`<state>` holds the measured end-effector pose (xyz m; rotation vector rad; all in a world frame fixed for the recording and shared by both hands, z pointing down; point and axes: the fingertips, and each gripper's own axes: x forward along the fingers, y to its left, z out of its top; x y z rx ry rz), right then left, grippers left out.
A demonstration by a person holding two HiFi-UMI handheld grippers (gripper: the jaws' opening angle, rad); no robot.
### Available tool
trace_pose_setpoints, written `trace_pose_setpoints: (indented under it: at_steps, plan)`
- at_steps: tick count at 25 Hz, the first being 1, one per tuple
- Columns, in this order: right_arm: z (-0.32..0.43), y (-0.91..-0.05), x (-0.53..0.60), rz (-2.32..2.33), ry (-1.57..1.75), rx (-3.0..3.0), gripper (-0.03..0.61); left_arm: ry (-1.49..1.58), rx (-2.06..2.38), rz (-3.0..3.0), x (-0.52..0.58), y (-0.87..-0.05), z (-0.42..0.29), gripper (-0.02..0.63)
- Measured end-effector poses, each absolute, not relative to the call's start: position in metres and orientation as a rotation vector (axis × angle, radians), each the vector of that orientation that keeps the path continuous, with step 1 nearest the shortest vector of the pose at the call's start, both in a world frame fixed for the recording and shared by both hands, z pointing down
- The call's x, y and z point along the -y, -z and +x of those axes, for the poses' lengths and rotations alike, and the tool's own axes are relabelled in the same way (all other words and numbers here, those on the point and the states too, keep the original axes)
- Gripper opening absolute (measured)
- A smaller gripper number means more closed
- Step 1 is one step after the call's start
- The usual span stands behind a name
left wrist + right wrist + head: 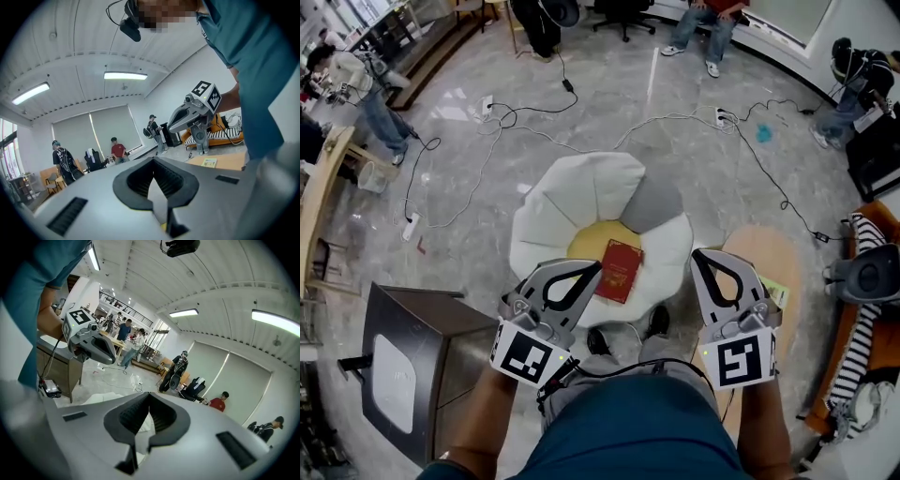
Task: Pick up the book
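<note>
A dark red book lies flat on the yellow middle of a white flower-shaped cushion seat. My left gripper is shut and empty, its tip just left of the book's near edge. To the right of the seat my right gripper is likewise shut with nothing in it. In the left gripper view my own jaws meet, and the right gripper shows beyond them. The right gripper view shows its jaws together, with the left gripper at the upper left. The book is hidden in both gripper views.
A dark side table stands at the lower left. A round wooden table with a green booklet sits at the right, beside a striped sofa. Cables trail over the floor behind the seat. Several people are farther off.
</note>
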<state>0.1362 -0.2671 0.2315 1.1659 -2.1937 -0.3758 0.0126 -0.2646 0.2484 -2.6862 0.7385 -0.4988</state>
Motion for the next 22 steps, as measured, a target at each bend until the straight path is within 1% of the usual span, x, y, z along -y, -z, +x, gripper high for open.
trace_pose_setpoints:
  at_steps: [9,13,16,22]
  plan:
    - [0.199,-0.242,0.316,1.056,0.373,2.302,0.012,0.548,-0.886,-2.706,0.307,-0.251,0.082,0.003]
    - [0.210,-0.256,0.338,1.005,0.376,2.352,0.012,0.574,-0.922,-2.698,0.320,-0.262,0.104,0.003]
    - [0.205,-0.267,0.350,0.966,0.334,2.348,0.012,0.614,-0.939,-2.709,0.328,-0.275,0.101,0.003]
    - [0.181,-0.309,0.368,0.920,0.257,2.329,0.014,0.617,-0.987,-2.815,0.341,-0.327,0.069,0.003]
